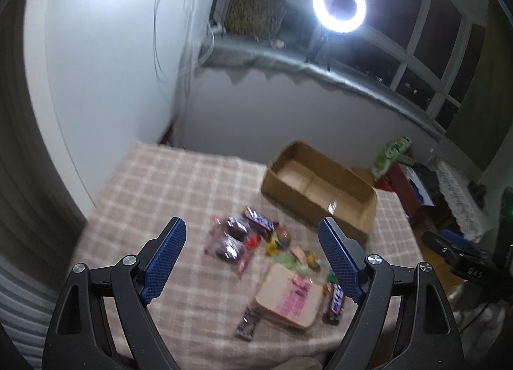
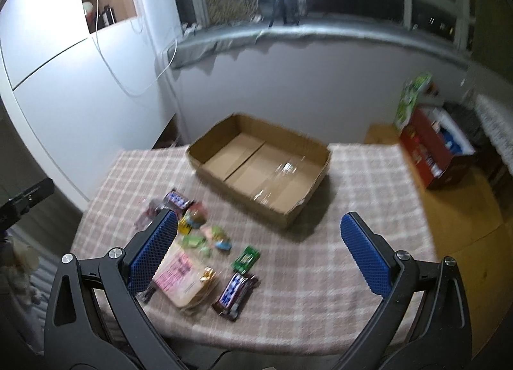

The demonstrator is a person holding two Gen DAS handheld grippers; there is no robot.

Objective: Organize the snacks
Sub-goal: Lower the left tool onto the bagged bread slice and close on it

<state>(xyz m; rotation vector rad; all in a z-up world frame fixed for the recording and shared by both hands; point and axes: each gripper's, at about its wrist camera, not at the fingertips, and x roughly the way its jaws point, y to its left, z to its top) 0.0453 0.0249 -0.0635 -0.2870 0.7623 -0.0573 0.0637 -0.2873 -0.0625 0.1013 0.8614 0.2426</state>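
The snacks (image 2: 205, 241) lie in a loose pile on the near left part of the table (image 2: 368, 209), which carries a beige checked cloth. The cardboard box (image 2: 259, 171) stands farther away, near the middle of the table's far side, well apart from the pile. It is open on top and nothing is seen inside. In the right wrist view its long axis runs from far left to near right.

In the right wrist view, a dark bar with a blue and white label (image 2: 234, 294) lies at the near edge of the pile; its long axis goes from near left to far right. Just beyond it lies a small green packet (image 2: 246, 258), tilted the same way. Left of the bar there is a flat tan pack with pink print (image 2: 186, 277), the biggest piece. Farther away are small sweets in green, yellow and pink wrappers, too blurred to name, and another blue-labelled bar (image 2: 178, 199) at the far left of the pile.

The left gripper (image 1: 253, 261) hangs above the pile with its 2 blue pads wide apart and holds nothing. The right gripper (image 2: 259, 251) is also spread wide, empty, above the near side of the table. The ring light (image 1: 339, 4) shines on the windowsill behind.
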